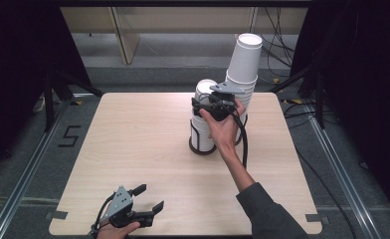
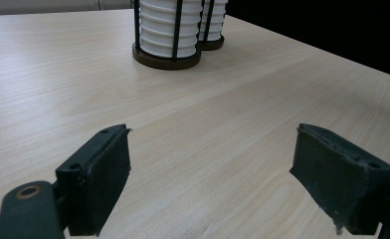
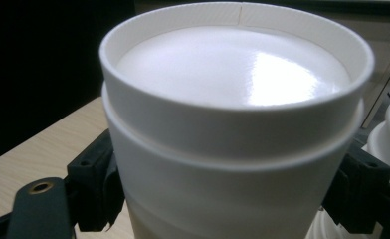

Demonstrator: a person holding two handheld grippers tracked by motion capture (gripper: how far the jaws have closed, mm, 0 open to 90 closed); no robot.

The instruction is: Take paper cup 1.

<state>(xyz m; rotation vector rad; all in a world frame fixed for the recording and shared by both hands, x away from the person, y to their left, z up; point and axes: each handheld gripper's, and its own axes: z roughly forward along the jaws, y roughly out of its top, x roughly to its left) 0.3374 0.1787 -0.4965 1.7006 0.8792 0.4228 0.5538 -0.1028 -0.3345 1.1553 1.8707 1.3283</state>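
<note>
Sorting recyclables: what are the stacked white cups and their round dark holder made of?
The stacked white cups look like paper with a glossy coating: a side seam and sheen show. The round dark holder seems to have a brown, possibly wooden, base with thin black rods, likely metal.

A black "5" (image 1: pixel 69 136) marks the floor (image 1: pixel 29 149).

Evenly lit table, dark surroundings, glare on the blurred near cup (image 3: pixel 233 74).
</note>
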